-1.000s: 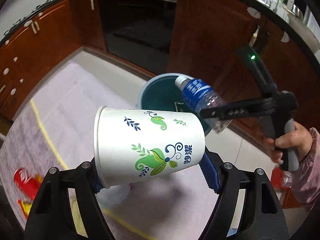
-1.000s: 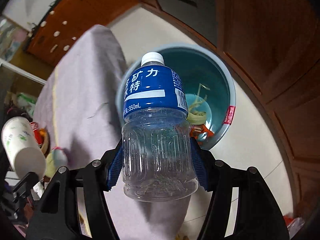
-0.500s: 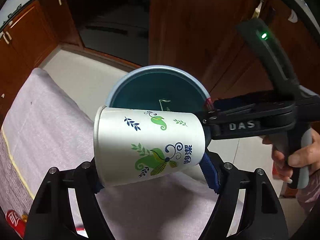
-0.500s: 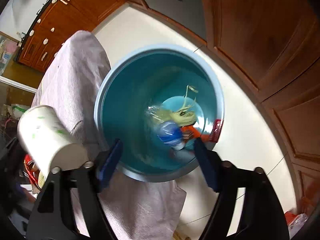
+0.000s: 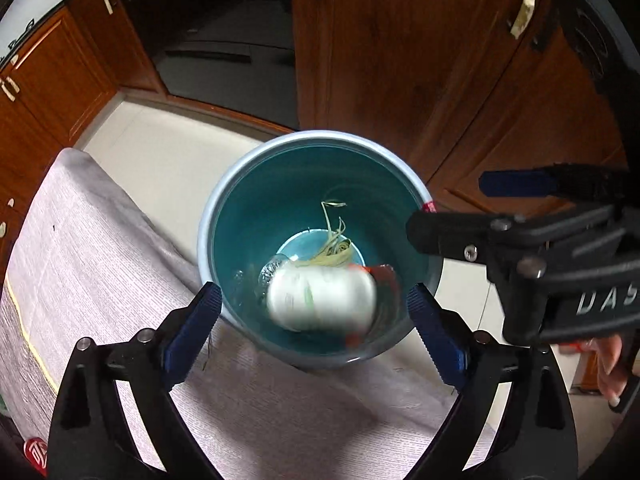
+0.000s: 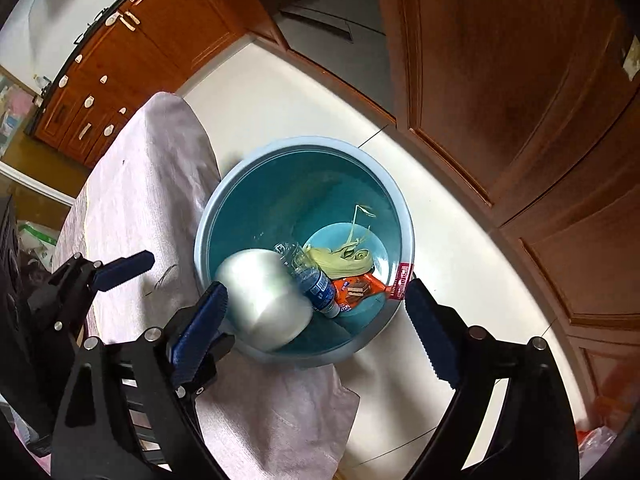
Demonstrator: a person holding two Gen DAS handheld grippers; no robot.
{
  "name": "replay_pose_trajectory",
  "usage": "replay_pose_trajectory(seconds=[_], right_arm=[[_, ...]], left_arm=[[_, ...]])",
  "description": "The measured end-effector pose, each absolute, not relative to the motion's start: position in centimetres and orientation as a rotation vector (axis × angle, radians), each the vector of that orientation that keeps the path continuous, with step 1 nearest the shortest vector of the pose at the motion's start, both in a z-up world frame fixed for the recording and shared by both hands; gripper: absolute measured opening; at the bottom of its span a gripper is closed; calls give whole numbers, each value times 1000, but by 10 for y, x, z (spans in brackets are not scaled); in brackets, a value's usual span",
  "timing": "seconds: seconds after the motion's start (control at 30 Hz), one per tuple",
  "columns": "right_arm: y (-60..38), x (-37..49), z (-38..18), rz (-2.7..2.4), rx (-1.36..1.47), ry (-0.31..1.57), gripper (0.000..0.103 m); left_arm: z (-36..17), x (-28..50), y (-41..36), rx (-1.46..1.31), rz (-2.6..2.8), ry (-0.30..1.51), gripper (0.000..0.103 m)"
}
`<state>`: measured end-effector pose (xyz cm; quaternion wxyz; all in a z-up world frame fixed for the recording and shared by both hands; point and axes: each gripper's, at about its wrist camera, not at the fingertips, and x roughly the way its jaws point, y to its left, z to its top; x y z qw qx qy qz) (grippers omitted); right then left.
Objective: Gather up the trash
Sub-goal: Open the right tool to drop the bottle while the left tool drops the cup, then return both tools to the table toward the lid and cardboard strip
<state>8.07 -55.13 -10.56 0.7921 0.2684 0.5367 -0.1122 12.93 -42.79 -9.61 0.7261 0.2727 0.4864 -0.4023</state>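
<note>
A blue bin [image 5: 224,216] [image 6: 256,184] stands on the floor beside the cloth-covered table. A white paper cup [image 5: 322,300] [image 6: 262,300], blurred, is in mid-air inside the bin's mouth. A plastic bottle with a blue label [image 6: 318,288], an orange wrapper [image 6: 356,286] and yellowish strips [image 6: 344,260] lie at the bin's bottom. My left gripper [image 5: 316,332] is open and empty just above the bin's near rim. My right gripper [image 6: 316,332] is open and empty over the bin; it also shows in the left wrist view [image 5: 460,212].
A pinkish-grey cloth [image 5: 100,260] [image 6: 148,192] covers the table edge next to the bin. Wooden cabinet doors [image 5: 400,60] [image 6: 500,80] stand close behind the bin. Pale floor tiles [image 6: 452,264] surround it. Red packaging [image 5: 34,450] lies at the lower left.
My left gripper has opened and let go of the paper cup, which is dropping into the bin. The bottle released by my right gripper now lies at the bin's bottom.
</note>
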Motion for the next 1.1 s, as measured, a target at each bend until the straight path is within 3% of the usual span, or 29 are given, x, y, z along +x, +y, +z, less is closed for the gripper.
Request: replay_pose_trajectory(seconds=[0.63, 1.1], right_arm=[[-521, 74, -70, -227, 522, 1138, 86], [-437, 72, -25, -129, 407, 1118, 90]], left_arm=[[-65, 126, -372, 509, -854, 1045, 95], [-25, 119, -261, 406, -759, 986, 95]])
